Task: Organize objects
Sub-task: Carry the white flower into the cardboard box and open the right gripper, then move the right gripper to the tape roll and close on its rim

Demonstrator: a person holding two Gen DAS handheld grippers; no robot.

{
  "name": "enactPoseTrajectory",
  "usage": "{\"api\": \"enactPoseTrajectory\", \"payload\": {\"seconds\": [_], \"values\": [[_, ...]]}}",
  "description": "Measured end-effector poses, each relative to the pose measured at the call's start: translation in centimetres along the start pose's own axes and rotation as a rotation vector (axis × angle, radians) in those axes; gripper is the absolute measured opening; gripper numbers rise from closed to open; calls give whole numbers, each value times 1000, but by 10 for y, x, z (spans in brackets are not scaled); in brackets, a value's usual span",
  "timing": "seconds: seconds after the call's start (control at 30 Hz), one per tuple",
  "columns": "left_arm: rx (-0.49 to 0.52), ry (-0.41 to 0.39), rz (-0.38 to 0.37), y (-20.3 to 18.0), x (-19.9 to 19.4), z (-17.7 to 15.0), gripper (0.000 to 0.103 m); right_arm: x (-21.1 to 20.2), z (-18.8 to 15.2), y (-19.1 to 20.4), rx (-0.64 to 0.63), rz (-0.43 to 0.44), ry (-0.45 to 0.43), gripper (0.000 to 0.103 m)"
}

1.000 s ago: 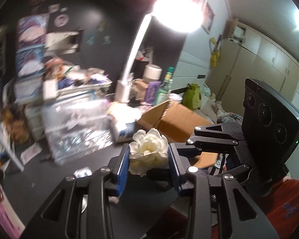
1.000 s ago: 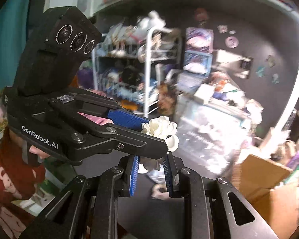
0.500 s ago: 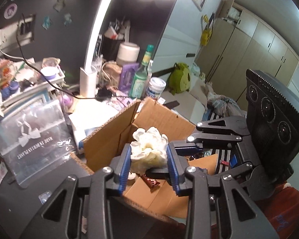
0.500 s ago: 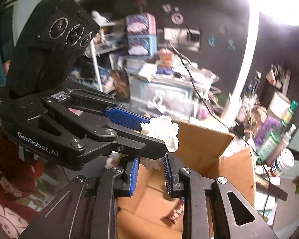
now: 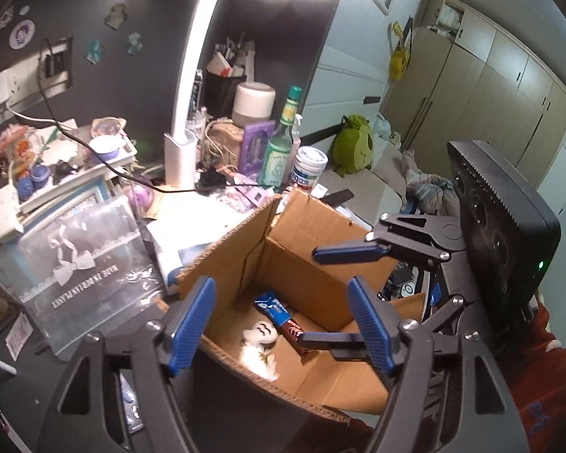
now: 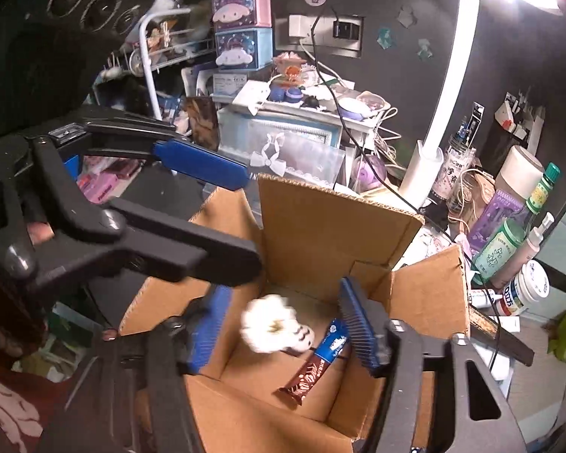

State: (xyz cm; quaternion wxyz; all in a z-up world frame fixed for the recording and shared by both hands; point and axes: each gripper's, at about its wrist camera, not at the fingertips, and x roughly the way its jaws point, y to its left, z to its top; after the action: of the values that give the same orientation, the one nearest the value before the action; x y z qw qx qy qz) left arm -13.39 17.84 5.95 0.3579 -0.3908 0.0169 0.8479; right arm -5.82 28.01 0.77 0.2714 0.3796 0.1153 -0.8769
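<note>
Hovering over the cardboard box (image 5: 302, 264), my left gripper (image 5: 283, 319) and right gripper (image 6: 283, 324) gape wide; the white flower (image 6: 269, 322) lies blurred inside beside a snack bar (image 6: 315, 366).

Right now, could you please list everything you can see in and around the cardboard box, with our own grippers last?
cardboard box: one, brown, open, below both grippers
flower: one, white, blurred, inside the box
snack bars: two, one blue, one brown, on the box floor
desk lamp: one, white, behind the box, lit
green bottle: one, right of the lamp
white jar: one, blue label, beside the bottle
clear pouch: one, ribbon print, left of the box
storage boxes: two, pink over blue, stacked at the back
green plush: one, on the bed
left gripper: blue fingers, open, empty
right gripper: blue fingers, open, empty
</note>
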Motion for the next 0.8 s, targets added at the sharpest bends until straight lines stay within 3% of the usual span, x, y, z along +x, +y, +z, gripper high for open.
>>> {"api": "enactPoseTrajectory", "payload": {"seconds": [0.27,0.37,0.57,0.7,0.8], "values": [[-14,-88,57,20,-46,-14,76,-25,18,26,-44,-50,-132,103],[-19,-119,98,33,-67,-25,80,-31,30,50,-95,-17,-185,103],[-68,-177,198,69,-107,-61,80,-20,49,109,-187,49,-206,103],[-103,-207,253,94,-124,-96,84,1,52,147,-202,190,-186,103],[-140,-212,274,116,-127,-128,86,24,47,171,-190,226,-168,103]]}}
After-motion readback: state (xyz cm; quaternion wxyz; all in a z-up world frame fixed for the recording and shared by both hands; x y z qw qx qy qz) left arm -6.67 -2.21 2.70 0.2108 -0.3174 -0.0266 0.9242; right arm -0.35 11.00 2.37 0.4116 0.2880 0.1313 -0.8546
